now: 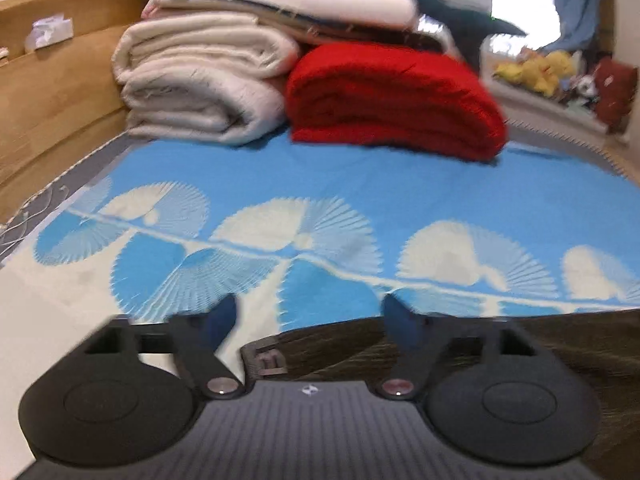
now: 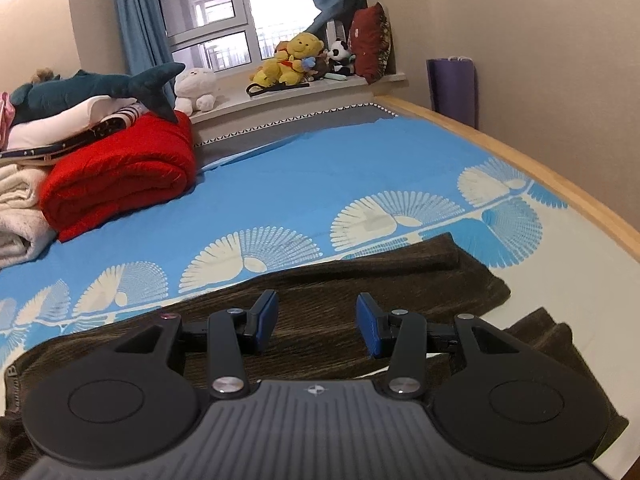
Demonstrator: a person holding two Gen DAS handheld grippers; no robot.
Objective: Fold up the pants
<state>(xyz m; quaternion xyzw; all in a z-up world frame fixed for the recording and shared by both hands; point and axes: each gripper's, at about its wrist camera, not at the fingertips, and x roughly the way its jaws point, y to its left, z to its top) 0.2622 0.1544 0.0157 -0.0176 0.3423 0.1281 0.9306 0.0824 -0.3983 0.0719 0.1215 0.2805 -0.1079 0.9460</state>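
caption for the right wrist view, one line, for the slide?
Right claw, open, above dark brown pants spread across a blue patterned bed sheet, red blanket behind.

open bedsheet, red quilt behind

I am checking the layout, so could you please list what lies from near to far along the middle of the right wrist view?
Right claw → dark brown pants → blue patterned bedsheet → windowsill → yellow plush bear → window.
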